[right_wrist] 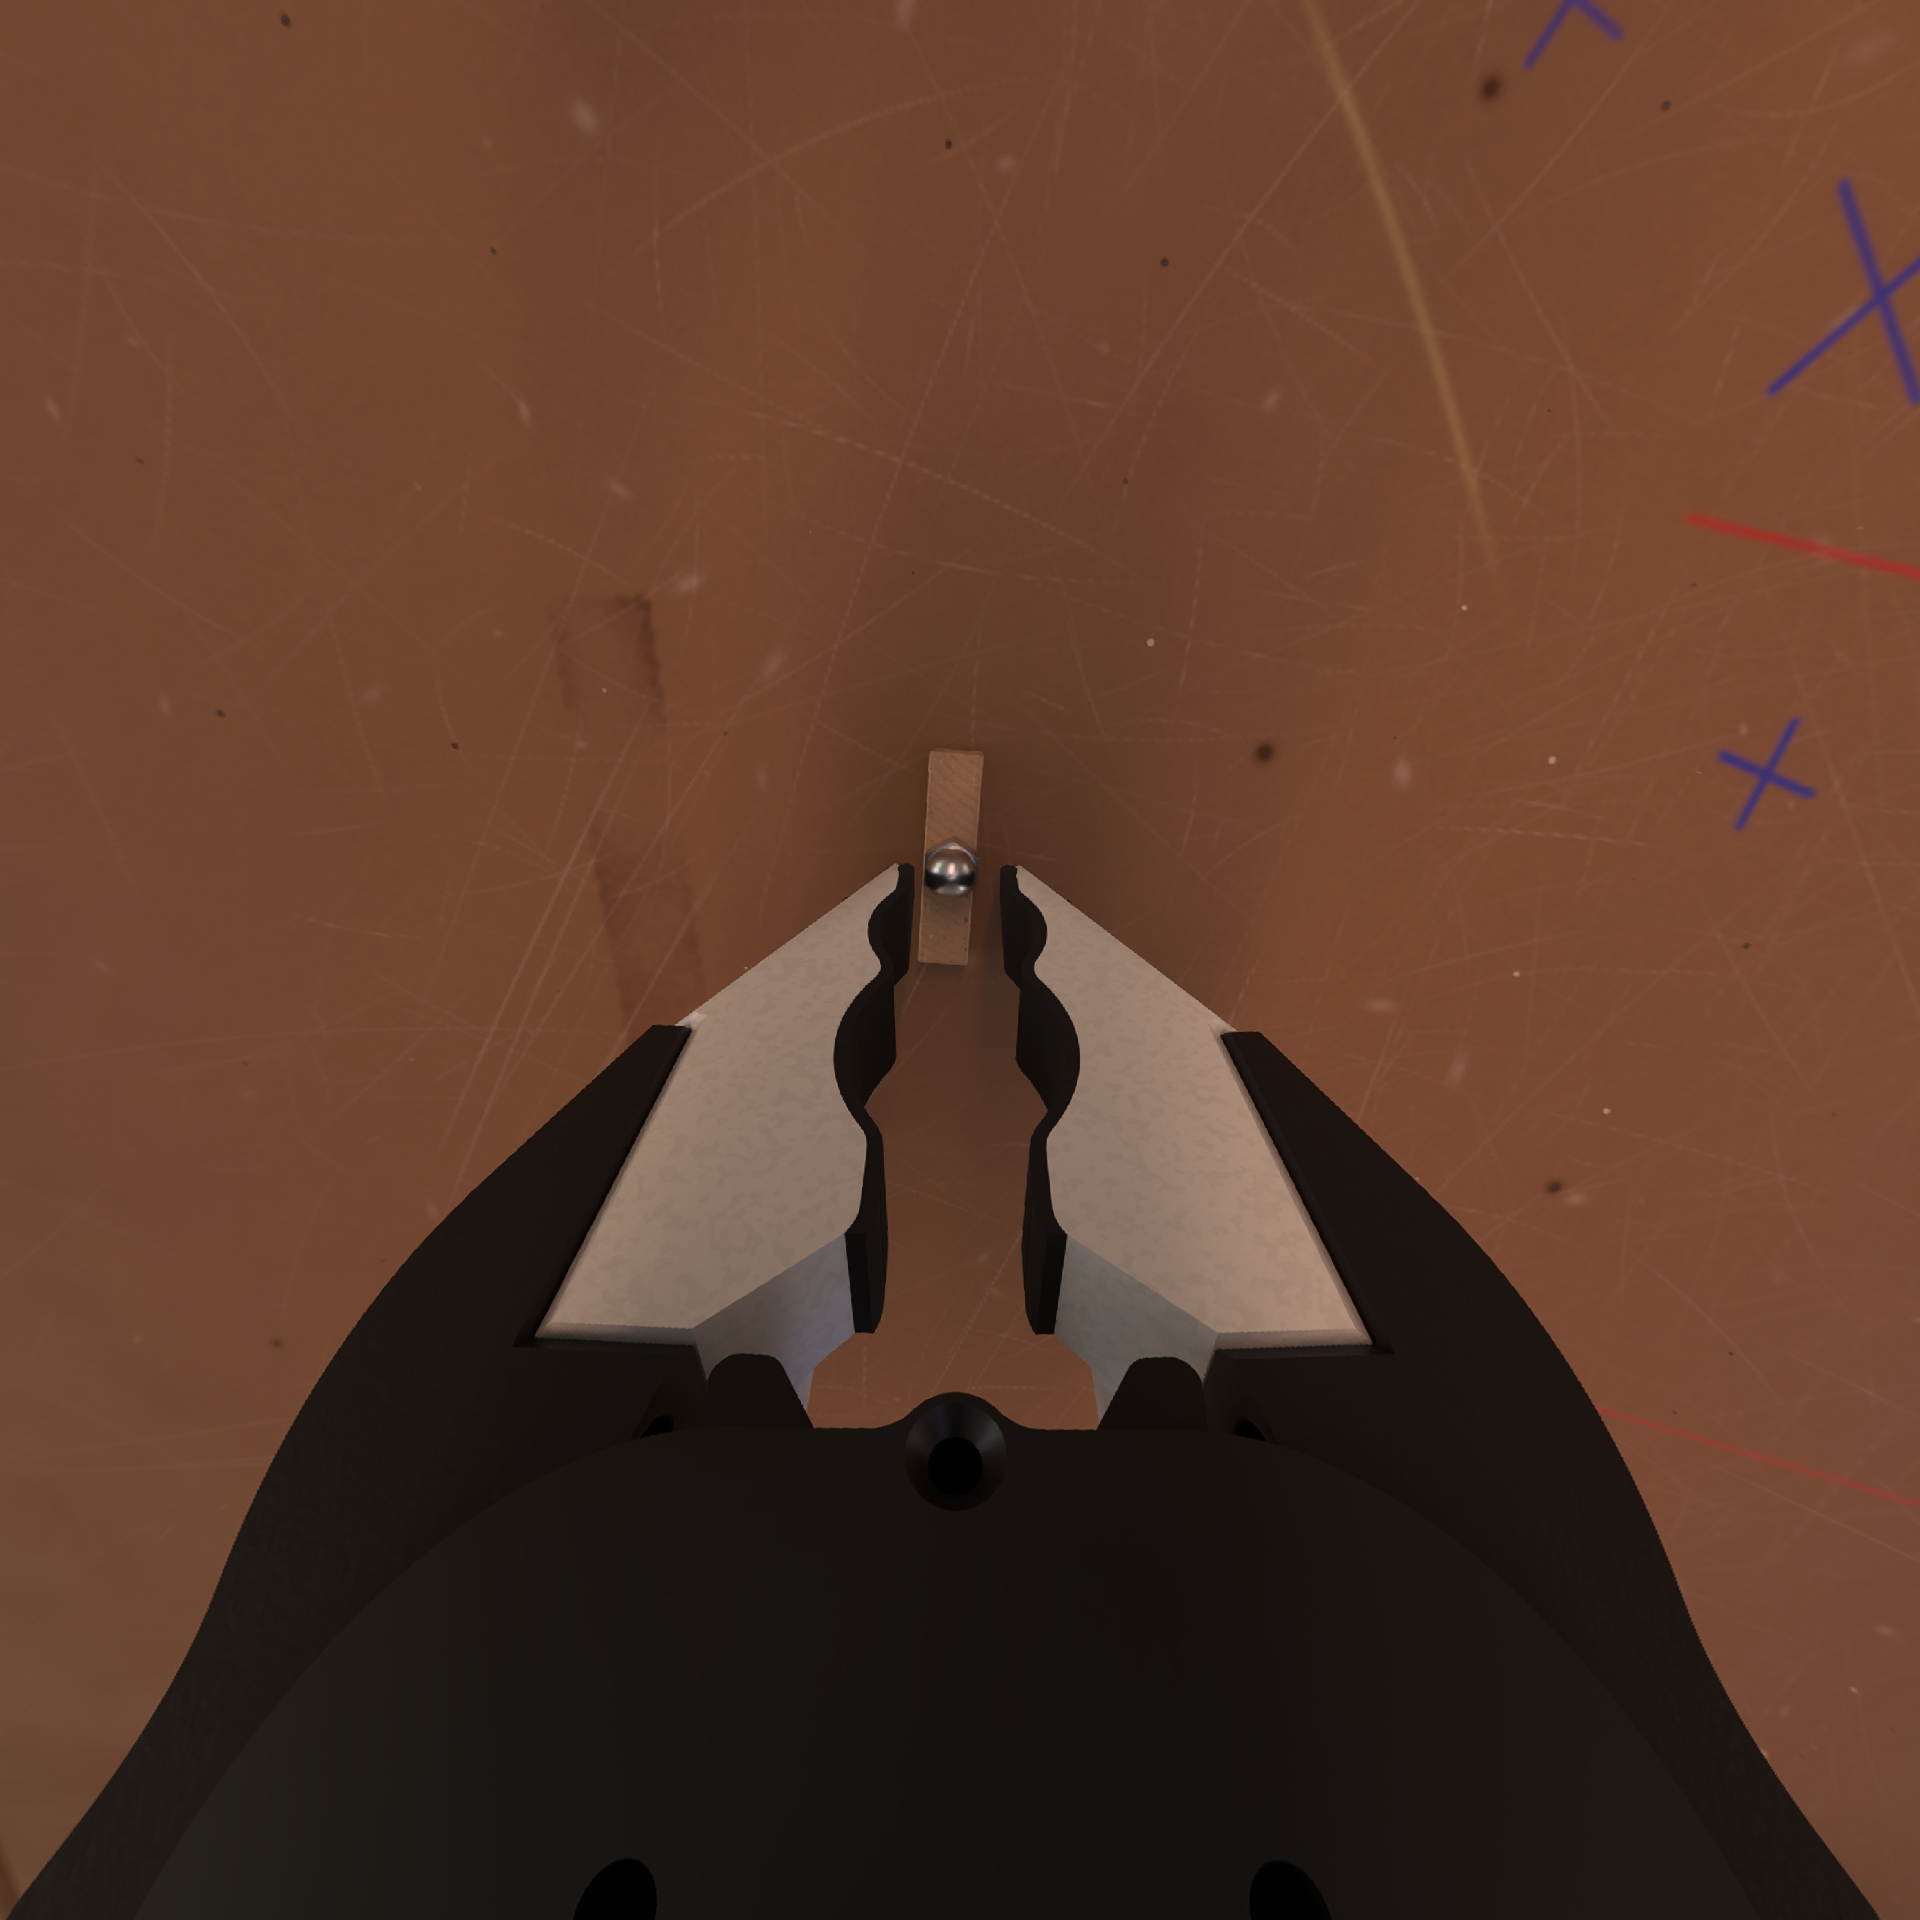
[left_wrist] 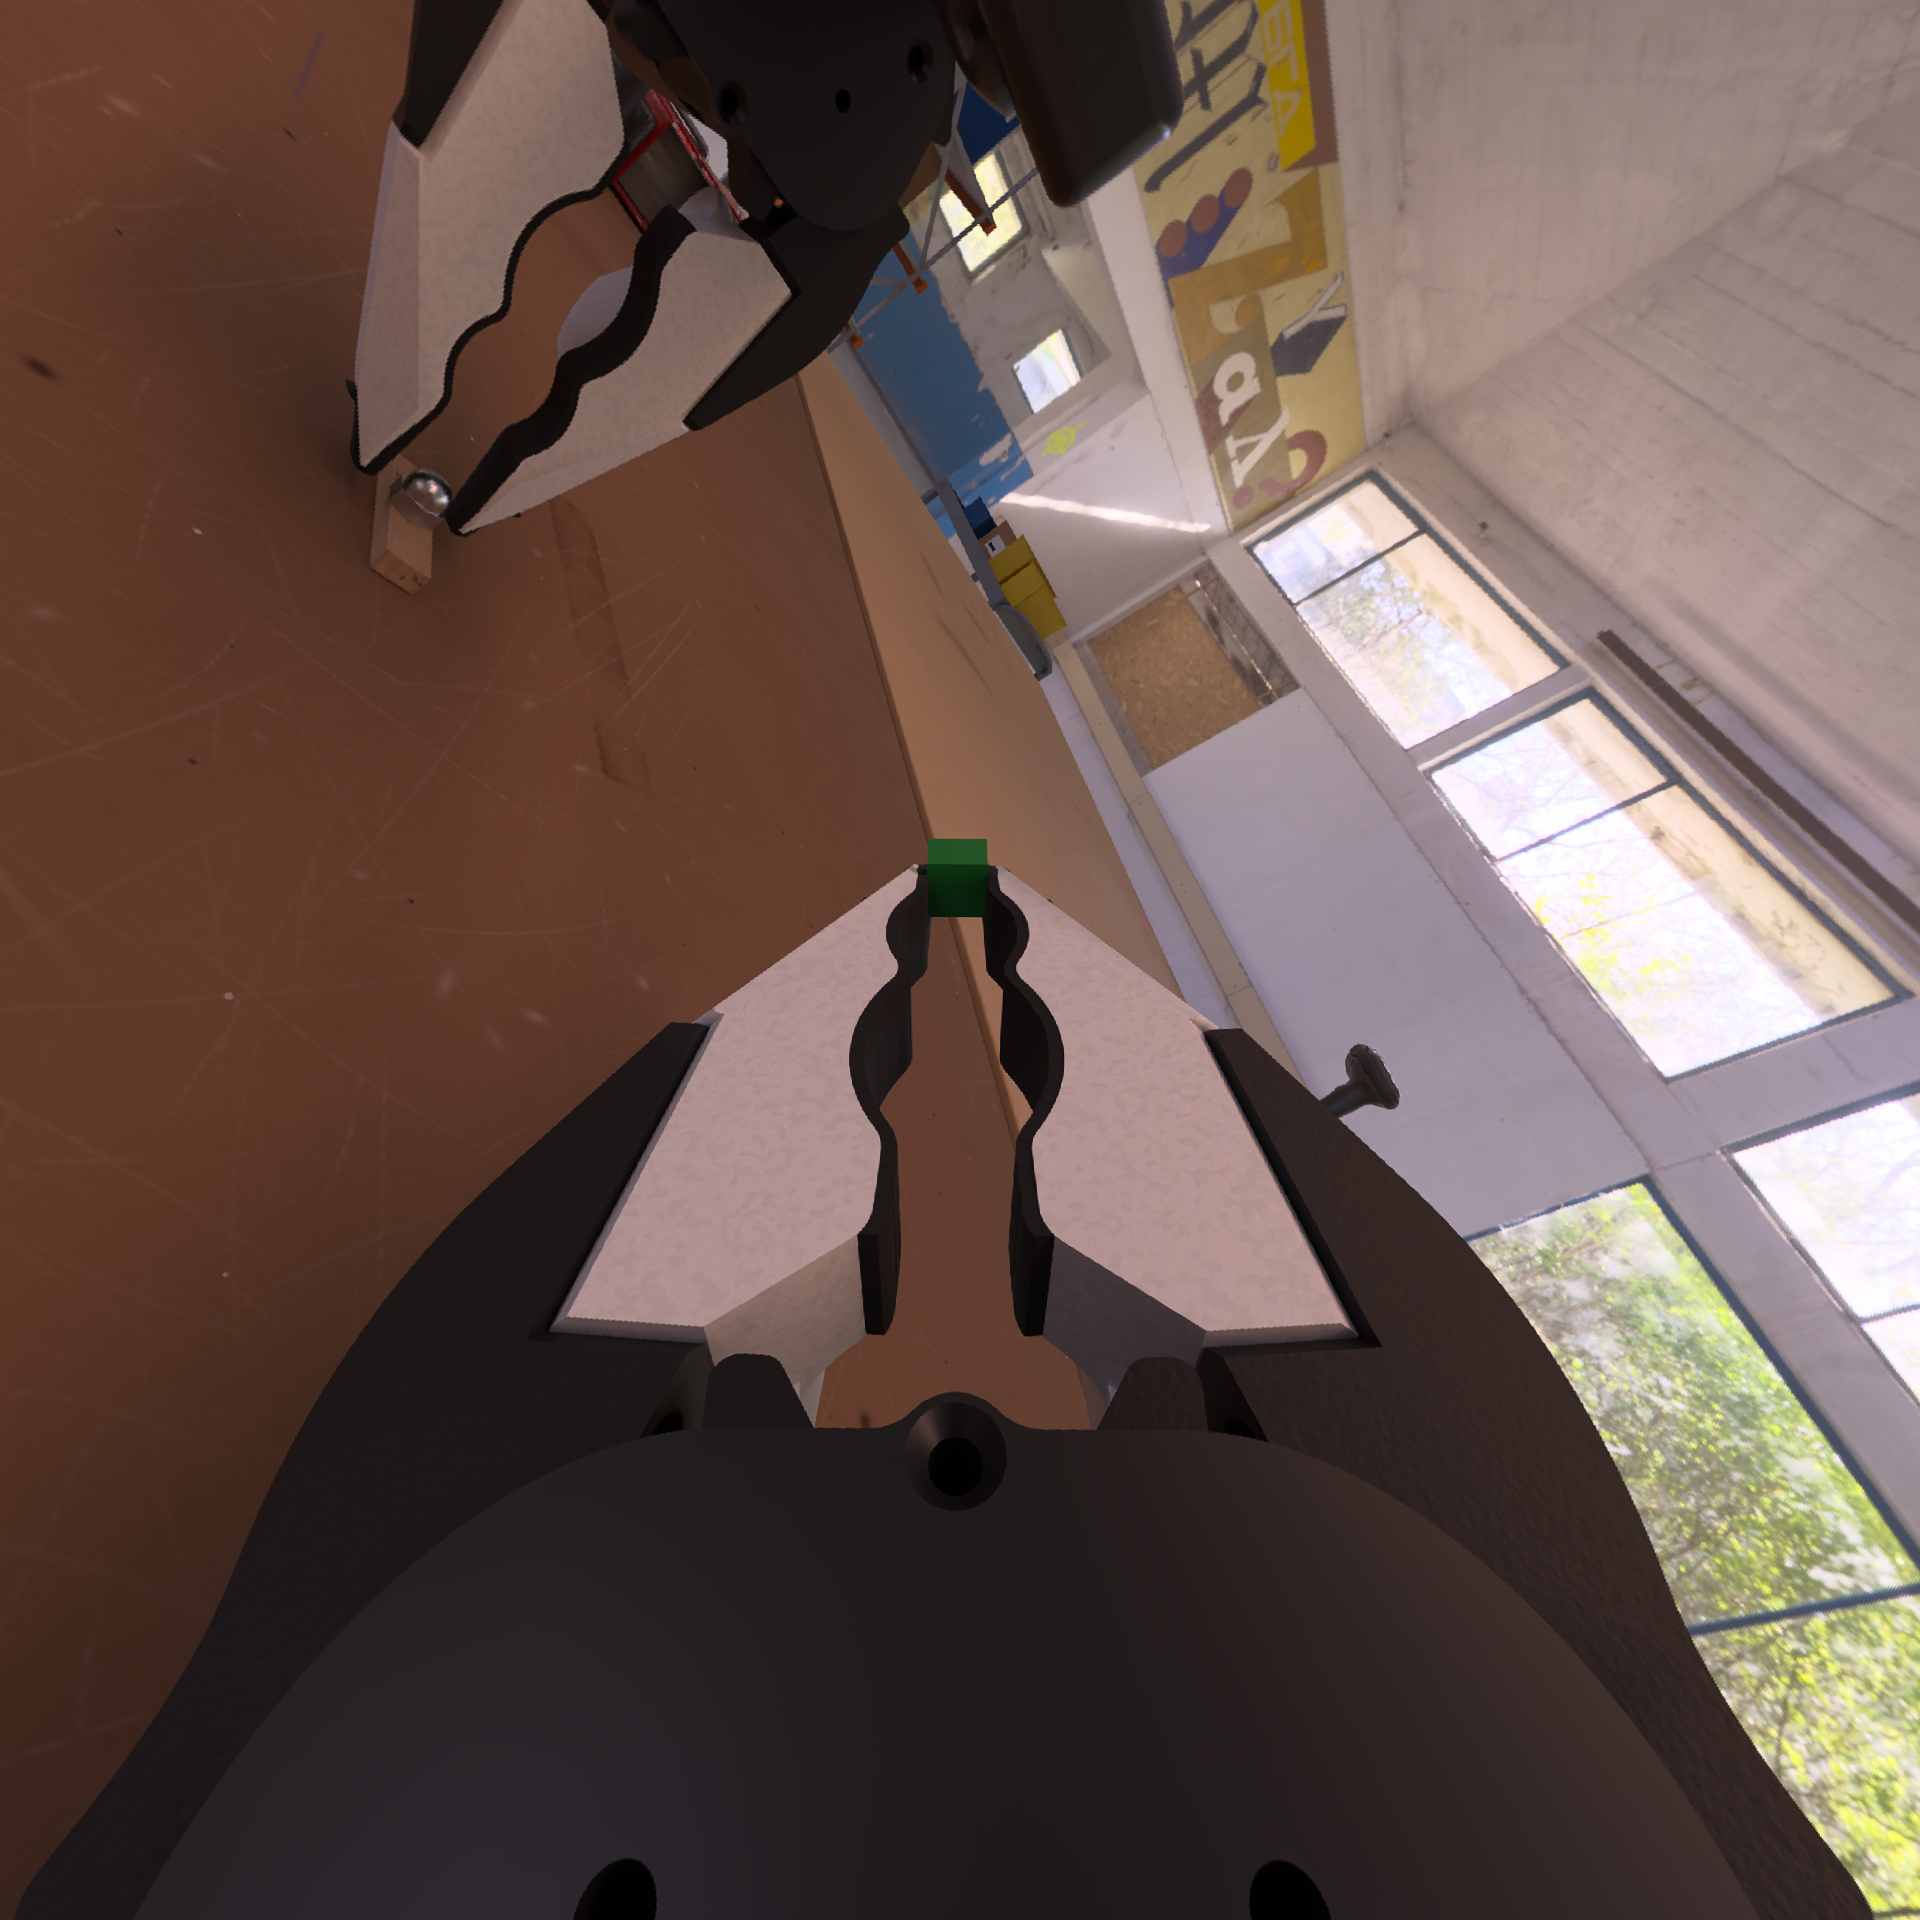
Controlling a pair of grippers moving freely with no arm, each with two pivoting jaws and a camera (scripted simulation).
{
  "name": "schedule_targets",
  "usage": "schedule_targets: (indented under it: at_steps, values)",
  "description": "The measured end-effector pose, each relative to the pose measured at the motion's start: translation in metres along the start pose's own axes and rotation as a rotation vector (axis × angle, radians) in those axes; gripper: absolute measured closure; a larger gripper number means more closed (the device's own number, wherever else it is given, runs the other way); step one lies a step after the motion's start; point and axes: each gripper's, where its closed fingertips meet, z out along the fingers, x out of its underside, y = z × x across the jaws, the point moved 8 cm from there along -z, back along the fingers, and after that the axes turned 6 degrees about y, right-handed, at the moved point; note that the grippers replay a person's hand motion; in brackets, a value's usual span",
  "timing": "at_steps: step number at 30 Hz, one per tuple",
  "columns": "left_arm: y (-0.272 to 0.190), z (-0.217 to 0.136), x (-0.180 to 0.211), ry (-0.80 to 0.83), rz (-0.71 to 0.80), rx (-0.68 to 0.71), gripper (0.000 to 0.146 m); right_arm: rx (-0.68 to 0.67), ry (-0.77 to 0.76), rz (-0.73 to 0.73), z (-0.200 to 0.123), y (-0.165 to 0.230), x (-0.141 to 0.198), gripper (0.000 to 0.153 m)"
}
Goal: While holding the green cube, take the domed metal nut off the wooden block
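Observation:
My left gripper (left_wrist: 957,891) is shut on a small green cube (left_wrist: 957,879), pinched between its fingertips above the brown table. In the left wrist view my right gripper (left_wrist: 407,486) hangs over a pale wooden block (left_wrist: 401,549) with a shiny domed metal nut (left_wrist: 424,490) on top. In the right wrist view the right gripper (right_wrist: 951,883) is open. The nut (right_wrist: 950,868) sits between its fingertips, with a gap on each side. It rests on the narrow wooden block (right_wrist: 952,821), which lies lengthwise along the fingers.
The brown scratched table (right_wrist: 520,416) spreads all around the block. Blue crosses (right_wrist: 1870,291) and red lines (right_wrist: 1808,545) mark it at the right. In the left wrist view the table edge (left_wrist: 935,623) runs diagonally, with windows and a wall beyond.

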Motion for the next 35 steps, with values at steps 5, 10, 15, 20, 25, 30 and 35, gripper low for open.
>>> schedule_targets:
  at_steps: [5,10,15,20,25,30,35]
  values:
    - [0.000,0.003,0.001,0.013,0.000,0.002,0.137,0.043,-0.049,0.036,0.001,0.004,0.006,0.140]
    - [0.002,0.004,0.001,0.022,-0.012,0.007,0.137,0.040,-0.048,0.077,0.001,0.004,0.007,0.139]
    - [0.002,0.006,0.002,0.035,-0.011,0.005,0.137,0.028,0.032,0.038,0.000,0.004,0.001,0.135]
    - [0.000,0.006,0.002,0.035,-0.005,0.005,0.137,0.048,0.033,0.047,0.000,0.006,-0.001,0.143]
    - [0.001,0.005,0.002,0.027,-0.012,-0.013,0.137,0.157,-0.134,0.161,-0.002,0.003,0.007,0.143]
    - [0.002,0.002,0.000,-0.015,-0.026,-0.021,0.137,0.415,-0.772,0.472,-0.035,-0.009,0.007,0.143]
    - [0.008,0.001,0.000,-0.069,-0.093,0.008,0.137,0.546,-0.993,0.716,-0.051,-0.017,-0.005,0.143]
